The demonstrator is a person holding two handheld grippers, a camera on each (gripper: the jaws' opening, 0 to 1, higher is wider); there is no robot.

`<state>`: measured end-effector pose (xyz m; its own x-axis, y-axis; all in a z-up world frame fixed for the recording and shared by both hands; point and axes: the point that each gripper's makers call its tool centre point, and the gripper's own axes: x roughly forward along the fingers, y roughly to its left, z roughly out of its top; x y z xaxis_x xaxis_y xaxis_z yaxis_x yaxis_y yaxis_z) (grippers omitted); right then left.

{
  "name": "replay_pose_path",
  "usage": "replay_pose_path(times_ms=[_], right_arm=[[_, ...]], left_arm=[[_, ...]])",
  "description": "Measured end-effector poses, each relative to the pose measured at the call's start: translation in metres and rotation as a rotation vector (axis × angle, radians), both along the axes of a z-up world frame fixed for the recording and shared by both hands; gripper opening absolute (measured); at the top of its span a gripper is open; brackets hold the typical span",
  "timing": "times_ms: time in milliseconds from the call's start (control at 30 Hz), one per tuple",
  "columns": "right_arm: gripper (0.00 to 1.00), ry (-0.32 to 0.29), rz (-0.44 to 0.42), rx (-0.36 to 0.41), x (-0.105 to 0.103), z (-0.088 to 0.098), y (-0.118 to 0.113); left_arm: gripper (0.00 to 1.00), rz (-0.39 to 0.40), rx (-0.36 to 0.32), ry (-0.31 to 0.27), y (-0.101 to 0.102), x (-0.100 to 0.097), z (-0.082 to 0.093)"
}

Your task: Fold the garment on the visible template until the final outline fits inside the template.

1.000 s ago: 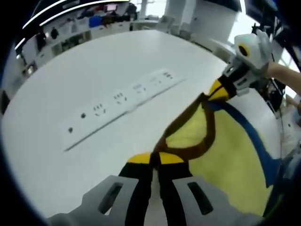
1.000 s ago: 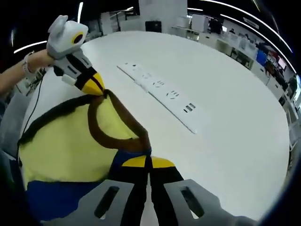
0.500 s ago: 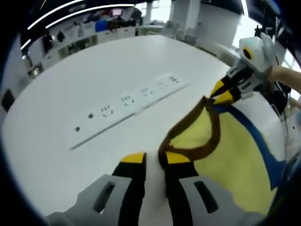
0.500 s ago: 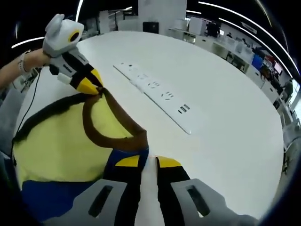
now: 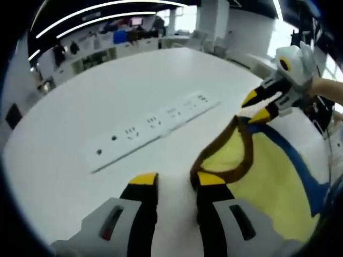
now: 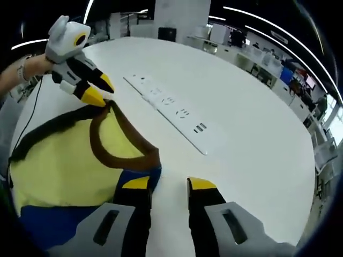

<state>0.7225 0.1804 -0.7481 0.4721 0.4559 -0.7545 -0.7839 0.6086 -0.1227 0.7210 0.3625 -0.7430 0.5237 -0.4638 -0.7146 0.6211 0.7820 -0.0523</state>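
A yellow garment [image 5: 268, 176] with a brown neckline [image 5: 244, 155] and a blue part [image 5: 300, 166] lies flat on the white table. My left gripper [image 5: 177, 179] is open, and the neckline's near end rests just beside its right jaw. My right gripper [image 5: 256, 107] hangs open over the neckline's far end. In the right gripper view the garment [image 6: 59, 166] spreads to the left, its brown neckline [image 6: 102, 147] ending at the left jaw of my open right gripper [image 6: 169, 183]. The left gripper [image 6: 99, 89] is open above the far shoulder.
A long white socket strip [image 5: 155, 120] is set into the round white table [image 5: 107, 80], just beyond the garment; it also shows as the strip [image 6: 171, 101] across the table [image 6: 257, 134]. A person's hand [image 6: 27, 67] holds the far gripper. Office desks stand behind.
Both grippers were shut on the brown neckline, holding it taut. They have opened and let go, and the neckline now lies slack on the table.
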Motion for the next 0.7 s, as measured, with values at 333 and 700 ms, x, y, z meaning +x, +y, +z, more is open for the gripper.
replay_pose_path(times_ms=[333, 700], right_arm=[[0.38, -0.012, 0.011, 0.011, -0.007, 0.012, 0.009], [0.53, -0.030, 0.009, 0.033, -0.013, 0.027, 0.013]], left_arm=[[0.30, -0.012, 0.019, -0.071, 0.000, -0.001, 0.030], [0.35, -0.046, 0.027, -0.077, -0.001, -0.015, 0.043]])
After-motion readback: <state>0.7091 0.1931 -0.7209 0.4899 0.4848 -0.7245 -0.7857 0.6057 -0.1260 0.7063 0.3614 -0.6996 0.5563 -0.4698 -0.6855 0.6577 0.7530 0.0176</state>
